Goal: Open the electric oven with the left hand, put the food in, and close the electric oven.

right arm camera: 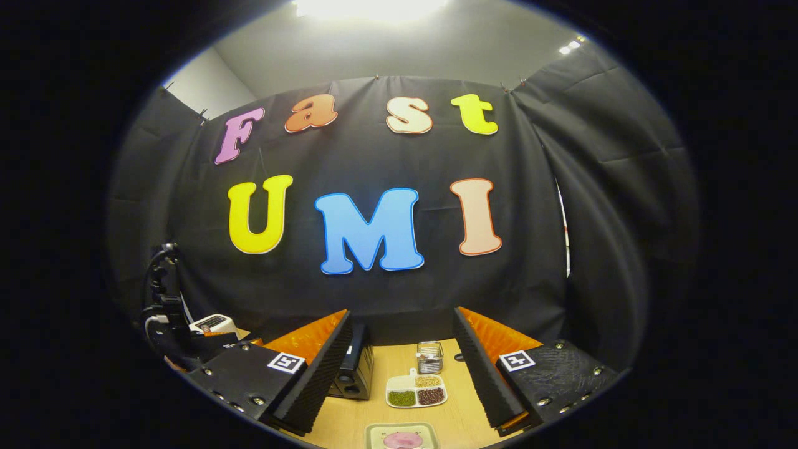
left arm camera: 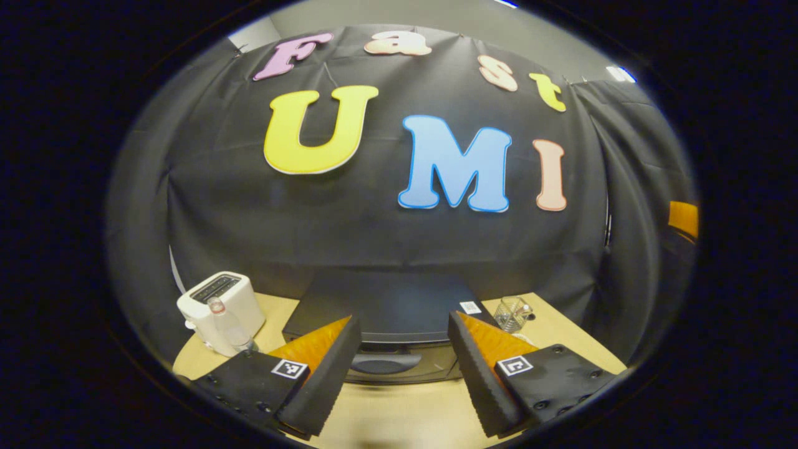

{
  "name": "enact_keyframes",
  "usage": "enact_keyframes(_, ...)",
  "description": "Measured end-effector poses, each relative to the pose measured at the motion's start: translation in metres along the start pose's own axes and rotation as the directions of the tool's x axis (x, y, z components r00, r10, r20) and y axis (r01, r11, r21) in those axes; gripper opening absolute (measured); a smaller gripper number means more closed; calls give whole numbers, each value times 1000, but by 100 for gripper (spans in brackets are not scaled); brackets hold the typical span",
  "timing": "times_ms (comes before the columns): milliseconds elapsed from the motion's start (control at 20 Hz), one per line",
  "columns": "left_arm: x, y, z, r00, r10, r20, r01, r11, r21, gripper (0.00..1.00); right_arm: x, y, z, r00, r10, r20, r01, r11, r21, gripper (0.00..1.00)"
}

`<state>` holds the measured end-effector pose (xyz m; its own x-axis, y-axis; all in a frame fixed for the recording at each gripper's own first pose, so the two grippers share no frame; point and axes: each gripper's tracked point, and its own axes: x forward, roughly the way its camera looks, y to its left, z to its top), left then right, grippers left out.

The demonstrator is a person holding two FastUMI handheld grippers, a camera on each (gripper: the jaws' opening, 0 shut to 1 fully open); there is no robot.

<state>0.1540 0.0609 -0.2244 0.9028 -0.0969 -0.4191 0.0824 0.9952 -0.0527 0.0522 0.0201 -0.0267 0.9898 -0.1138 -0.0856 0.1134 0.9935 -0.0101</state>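
- Black electric oven (left arm camera: pixel 386 312) sits shut on the wooden table (left arm camera: pixel 399 411), directly ahead of my left gripper (left arm camera: pixel 405 374); its jaws are spread, lined up either side of the door handle (left arm camera: pixel 383 363), which I judge readies the pull.
- My right gripper (right arm camera: pixel 402 380) hovers empty, jaws spread, above the pink food on its tray (right arm camera: pixel 402 438), near the three-compartment dish (right arm camera: pixel 416 390).

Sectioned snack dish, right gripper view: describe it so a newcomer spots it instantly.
Start at the wooden table, just right of the black oven. The sectioned dish sits in front of a small clear jar. It is white with three compartments of green, tan and dark red bits, unlike the plate nearer the camera.
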Motion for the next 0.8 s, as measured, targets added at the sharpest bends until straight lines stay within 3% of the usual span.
enact_keyframes(150,32,11,-32,997,14,-75,-14,1000,-2,99,-1,-9,-6,1000,-26,-15,26,1000,-11,98)
enact_keyframes(350,57,22,-63,990,32,-139,-31,999,13,95,-2,-17,-9,998,-65,-23,64,998,-27,98)
enact_keyframes(550,74,26,-73,986,37,-160,-35,999,19,92,0,-18,-13,996,-78,-33,77,997,-24,98)
enact_keyframes(800,79,27,-79,984,75,-159,-65,995,70,98,3,-14,-15,997,-70,-41,69,997,-26,98)
